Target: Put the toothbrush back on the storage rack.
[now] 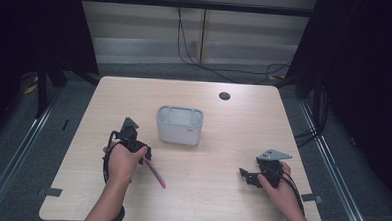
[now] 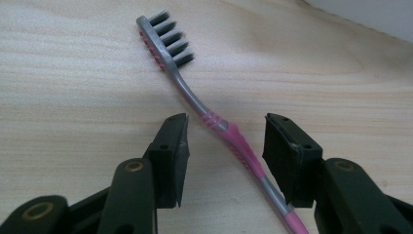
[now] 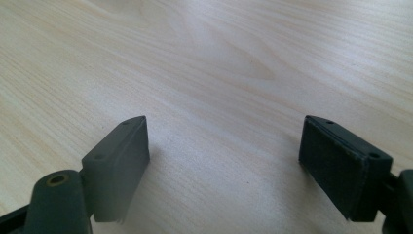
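Observation:
A pink and grey toothbrush (image 1: pixel 155 174) lies flat on the wooden table (image 1: pixel 222 141), left of centre. In the left gripper view the toothbrush (image 2: pixel 214 119) runs diagonally with its dark bristles at the far end. My left gripper (image 1: pixel 143 155) is lowered over its handle. The left gripper (image 2: pixel 226 121) has a jaw on each side of the handle, with table showing between pads and handle, so it is open. My right gripper (image 1: pixel 246 176) rests near the table's front right. The right gripper (image 3: pixel 224 122) stands wide open over bare wood.
A white rectangular container (image 1: pixel 179 126) stands at the table's middle, just beyond and right of my left hand. A dark round hole (image 1: pixel 224 95) sits near the far edge. Black cables (image 1: pixel 211 66) trail on the floor behind the table.

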`<state>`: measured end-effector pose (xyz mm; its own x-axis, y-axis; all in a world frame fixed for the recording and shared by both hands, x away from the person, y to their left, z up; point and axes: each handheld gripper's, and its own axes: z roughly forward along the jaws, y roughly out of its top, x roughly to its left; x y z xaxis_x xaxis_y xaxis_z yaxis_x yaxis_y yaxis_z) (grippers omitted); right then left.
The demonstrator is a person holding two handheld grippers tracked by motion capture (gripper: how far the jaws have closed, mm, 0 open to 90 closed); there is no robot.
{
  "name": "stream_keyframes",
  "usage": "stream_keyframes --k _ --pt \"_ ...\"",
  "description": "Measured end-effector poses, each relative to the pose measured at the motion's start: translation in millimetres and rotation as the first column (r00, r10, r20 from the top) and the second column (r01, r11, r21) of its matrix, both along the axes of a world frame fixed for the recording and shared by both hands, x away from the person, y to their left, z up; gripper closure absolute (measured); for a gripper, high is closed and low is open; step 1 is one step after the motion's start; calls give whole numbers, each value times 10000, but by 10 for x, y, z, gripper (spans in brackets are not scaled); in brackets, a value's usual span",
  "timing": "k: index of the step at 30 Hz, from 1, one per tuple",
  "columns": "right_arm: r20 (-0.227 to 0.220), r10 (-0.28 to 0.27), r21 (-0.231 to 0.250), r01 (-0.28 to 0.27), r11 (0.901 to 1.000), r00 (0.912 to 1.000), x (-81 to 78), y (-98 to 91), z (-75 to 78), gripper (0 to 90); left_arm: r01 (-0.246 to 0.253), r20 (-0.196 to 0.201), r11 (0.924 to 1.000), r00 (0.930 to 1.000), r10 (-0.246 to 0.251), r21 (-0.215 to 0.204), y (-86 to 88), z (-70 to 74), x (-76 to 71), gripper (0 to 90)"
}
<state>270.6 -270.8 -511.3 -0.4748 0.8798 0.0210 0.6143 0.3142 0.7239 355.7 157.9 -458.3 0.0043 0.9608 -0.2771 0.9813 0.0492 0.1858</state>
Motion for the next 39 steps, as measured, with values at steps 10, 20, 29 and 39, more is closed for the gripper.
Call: stream_keyframes --k 10,20,29,39 --pt "0 -2 0 2 10000 10000 0 0 0 183 -42 -2 9994 10000 42 332 -41 -32 22 529" --pt "15 21 0 -21 10000 10000 3 -2 -1 182 -55 -48 9998 10000 56 187 -60 -65 43 536" --pt "8 13 3 -13 10000 10000 2 -1 0 182 26 -195 9993 9998 -19 366 -54 -85 43 581" --pt "7 10 7 -10 10000 10000 2 -1 0 182 156 -313 9956 9994 -128 919 -77 -82 58 705"
